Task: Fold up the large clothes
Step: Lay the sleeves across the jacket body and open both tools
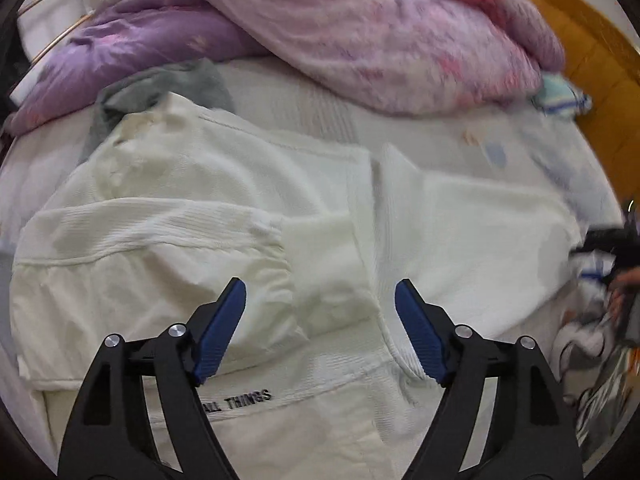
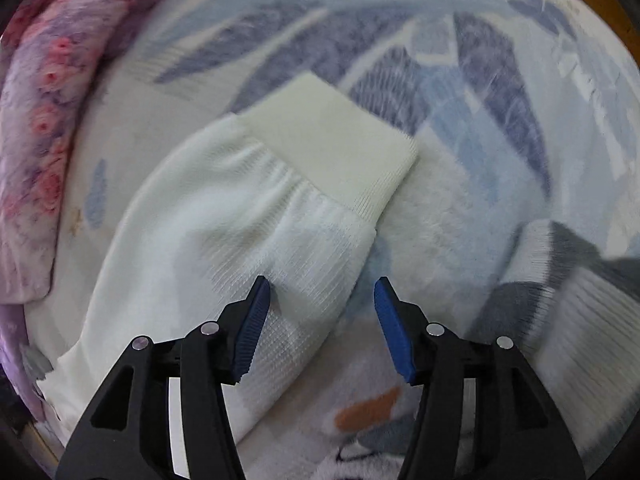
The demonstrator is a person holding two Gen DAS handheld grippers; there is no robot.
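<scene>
The white sweatshirt (image 1: pixel 248 208) lies spread on the bed (image 2: pixel 460 92), one sleeve already folded across its body and the other sleeve (image 2: pixel 256 216) still out — left gripper (image 1: pixel 320 312) and right gripper (image 2: pixel 322 304) jaws released, holding nothing.

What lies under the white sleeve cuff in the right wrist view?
The white sleeve cuff rests on a blue leaf-print blanket, which shows all around it. Whatever lies directly beneath the sleeve is covered.

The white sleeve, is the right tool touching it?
Cannot tell. In the right wrist view the open right tool straddles the white sleeve, but contact isn't plain.
</scene>
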